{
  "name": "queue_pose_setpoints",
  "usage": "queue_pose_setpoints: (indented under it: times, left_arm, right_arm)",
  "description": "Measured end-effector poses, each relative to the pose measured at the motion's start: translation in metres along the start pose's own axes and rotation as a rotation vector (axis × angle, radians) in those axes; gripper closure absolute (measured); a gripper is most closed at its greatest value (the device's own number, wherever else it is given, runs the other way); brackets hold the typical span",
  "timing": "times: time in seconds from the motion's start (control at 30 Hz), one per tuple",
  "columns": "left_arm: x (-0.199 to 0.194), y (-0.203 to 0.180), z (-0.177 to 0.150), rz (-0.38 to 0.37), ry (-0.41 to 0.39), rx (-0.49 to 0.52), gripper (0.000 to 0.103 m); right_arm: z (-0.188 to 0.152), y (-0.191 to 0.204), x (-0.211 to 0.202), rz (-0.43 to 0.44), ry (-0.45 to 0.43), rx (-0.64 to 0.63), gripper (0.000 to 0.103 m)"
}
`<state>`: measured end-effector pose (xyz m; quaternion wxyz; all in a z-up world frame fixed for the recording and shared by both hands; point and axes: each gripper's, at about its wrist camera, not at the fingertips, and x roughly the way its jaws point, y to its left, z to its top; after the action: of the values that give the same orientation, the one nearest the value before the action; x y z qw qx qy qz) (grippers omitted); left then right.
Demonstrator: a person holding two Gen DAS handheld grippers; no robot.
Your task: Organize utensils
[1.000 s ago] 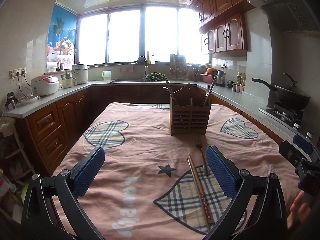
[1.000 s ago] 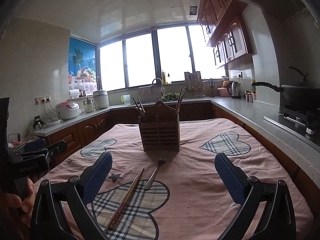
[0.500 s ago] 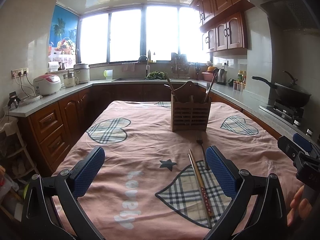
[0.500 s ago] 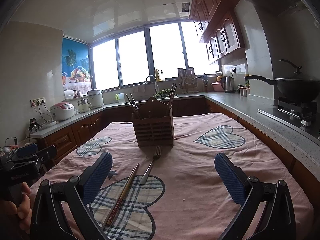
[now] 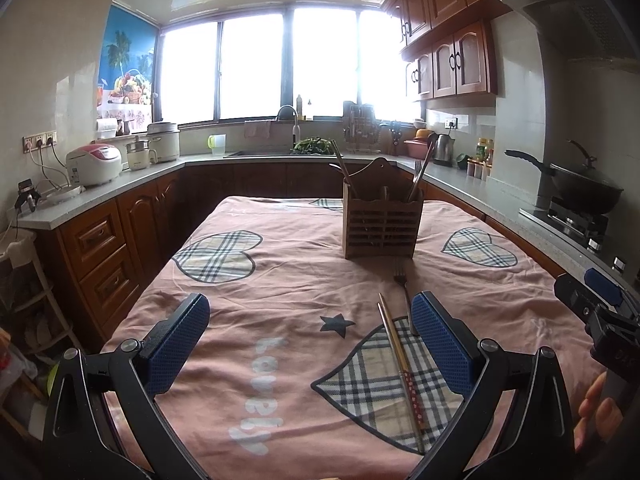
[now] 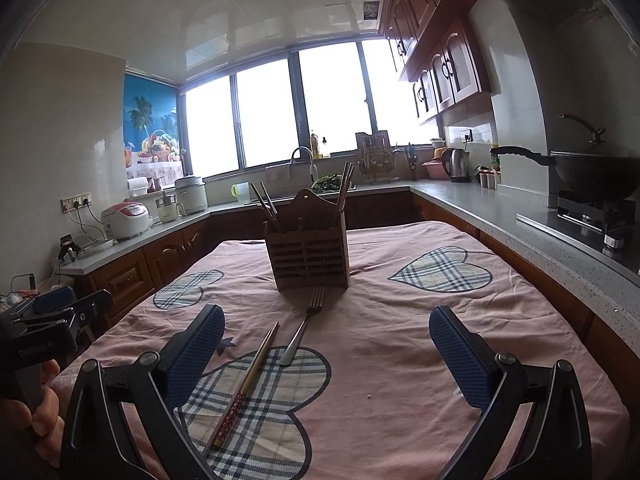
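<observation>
Two utensils lie loose on the counter (image 5: 280, 280) — in the left view, chopsticks (image 5: 398, 360) and fork (image 5: 402, 284) run near-to-far beside the released left tool's (image 5: 310, 340) right pad.

Right view: both lie left of centre of the released right tool (image 6: 326, 344), handles near, the holder (image 6: 308, 256) far — either hand could reach.

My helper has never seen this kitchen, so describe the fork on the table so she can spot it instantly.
Find the wooden utensil holder standing on the pink tablecloth. Just in front of it the fork lies flat, tines toward the holder. Beside it lie chopsticks; the fork is the shiny metal piece.
</observation>
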<state>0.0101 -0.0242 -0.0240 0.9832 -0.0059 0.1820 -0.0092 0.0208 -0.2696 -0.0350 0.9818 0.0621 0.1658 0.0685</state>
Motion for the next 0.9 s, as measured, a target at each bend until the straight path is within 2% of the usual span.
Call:
queue_pose_setpoints:
  times: [0.9]
  left_arm:
    - [-0.0023, -0.0011, 0.0007, 0.012, -0.003, 0.01, 0.0]
  right_arm:
    - [0.0025, 0.004, -0.0038, 0.015, -0.007, -0.002, 0.0]
